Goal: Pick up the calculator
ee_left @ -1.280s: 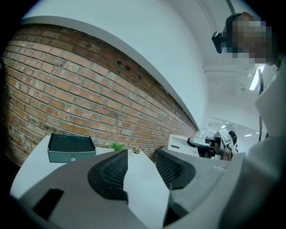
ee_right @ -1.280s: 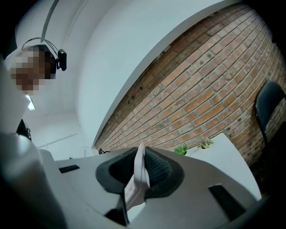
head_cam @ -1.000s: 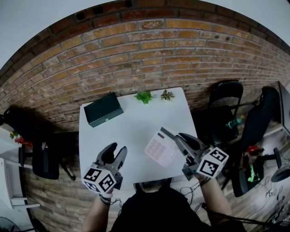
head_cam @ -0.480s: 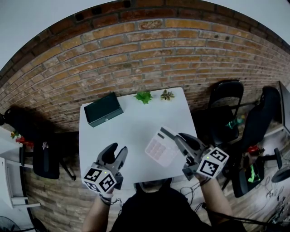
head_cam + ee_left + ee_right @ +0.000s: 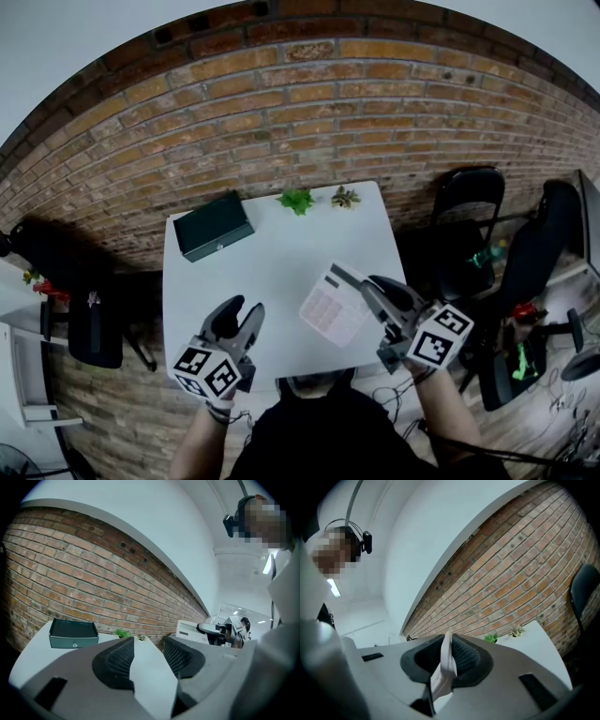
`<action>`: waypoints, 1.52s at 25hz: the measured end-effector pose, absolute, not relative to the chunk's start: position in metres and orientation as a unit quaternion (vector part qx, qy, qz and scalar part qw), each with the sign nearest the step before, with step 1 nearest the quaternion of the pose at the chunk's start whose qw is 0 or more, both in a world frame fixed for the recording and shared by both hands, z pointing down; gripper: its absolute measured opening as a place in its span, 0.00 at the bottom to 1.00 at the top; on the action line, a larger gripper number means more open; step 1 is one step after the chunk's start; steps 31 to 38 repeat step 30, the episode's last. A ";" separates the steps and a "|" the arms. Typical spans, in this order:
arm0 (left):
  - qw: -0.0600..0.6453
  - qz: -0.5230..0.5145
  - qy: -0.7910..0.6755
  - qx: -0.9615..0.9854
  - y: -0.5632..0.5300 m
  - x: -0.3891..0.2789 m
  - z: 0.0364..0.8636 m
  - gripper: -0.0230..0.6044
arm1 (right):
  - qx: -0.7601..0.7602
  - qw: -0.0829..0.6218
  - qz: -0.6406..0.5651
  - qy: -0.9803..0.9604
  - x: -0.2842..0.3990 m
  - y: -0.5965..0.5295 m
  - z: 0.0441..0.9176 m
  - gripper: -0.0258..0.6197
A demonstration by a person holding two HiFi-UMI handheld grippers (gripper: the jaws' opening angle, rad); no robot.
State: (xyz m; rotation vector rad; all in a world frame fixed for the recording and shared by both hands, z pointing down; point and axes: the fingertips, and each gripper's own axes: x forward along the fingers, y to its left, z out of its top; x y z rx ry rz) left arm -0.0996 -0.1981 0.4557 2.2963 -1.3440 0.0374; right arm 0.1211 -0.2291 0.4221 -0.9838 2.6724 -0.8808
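The calculator (image 5: 333, 306), white with pinkish keys, is held over the front right part of the white table (image 5: 272, 262) by my right gripper (image 5: 345, 279), which is shut on its right edge. In the right gripper view the calculator (image 5: 446, 665) shows edge-on, pinched between the two dark pads. In the left gripper view the calculator (image 5: 189, 631) and right gripper (image 5: 216, 629) hang above the table's right side. My left gripper (image 5: 242, 312) hovers at the table's front left, open, with nothing between its fingers (image 5: 115, 660).
A dark green box (image 5: 214, 226) lies at the table's back left. Two small plants (image 5: 298, 200) (image 5: 346, 197) stand at the back edge against the brick wall. Black chairs (image 5: 466, 211) stand to the right; another chair (image 5: 94, 328) is at the left.
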 end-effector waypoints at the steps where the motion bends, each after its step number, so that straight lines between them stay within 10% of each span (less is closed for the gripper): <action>1: 0.237 0.012 -0.491 0.838 -0.198 -0.099 0.456 0.34 | -0.328 0.080 -0.295 0.894 0.121 -0.229 0.422 0.12; 38: 0.249 0.012 -0.512 0.822 -0.204 -0.069 0.467 0.34 | -0.308 0.073 -0.309 0.897 0.153 -0.244 0.437 0.12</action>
